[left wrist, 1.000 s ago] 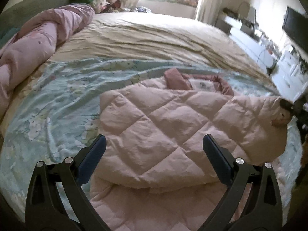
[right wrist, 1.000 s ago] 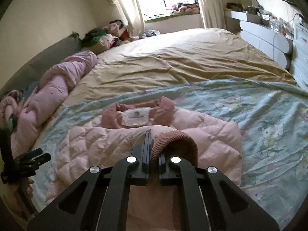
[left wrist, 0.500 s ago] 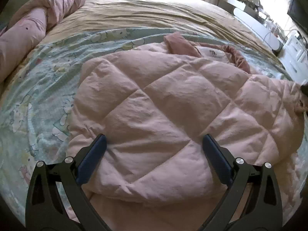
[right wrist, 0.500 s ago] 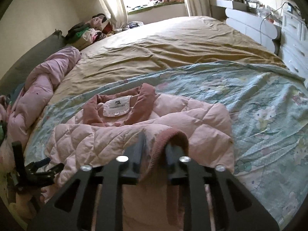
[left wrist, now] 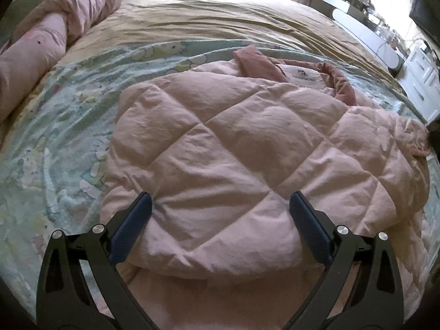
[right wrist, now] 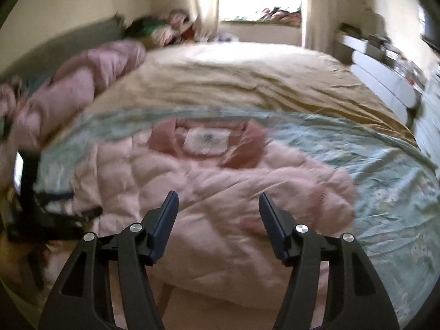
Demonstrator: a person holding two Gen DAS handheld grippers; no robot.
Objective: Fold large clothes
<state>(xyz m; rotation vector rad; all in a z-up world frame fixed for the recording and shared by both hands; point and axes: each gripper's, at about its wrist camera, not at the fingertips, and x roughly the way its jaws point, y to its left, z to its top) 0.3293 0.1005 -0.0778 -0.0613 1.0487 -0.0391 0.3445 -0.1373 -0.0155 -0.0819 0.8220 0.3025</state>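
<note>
Jacket [left wrist: 242, 148], pink quilted, lies folded mid-frame on the patterned sheet [left wrist: 55, 148], collar toward the top. Left gripper [left wrist: 220, 220] spread wide above it, empty. Right gripper [right wrist: 218, 209] jaws just opening, nothing between them.

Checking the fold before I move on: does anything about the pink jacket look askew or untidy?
Slightly. The pink quilted jacket lies folded on the patterned sheet, but its dark pink collar is rumpled and one cuff sticks out at the right edge. Nothing looks damaged.
</note>
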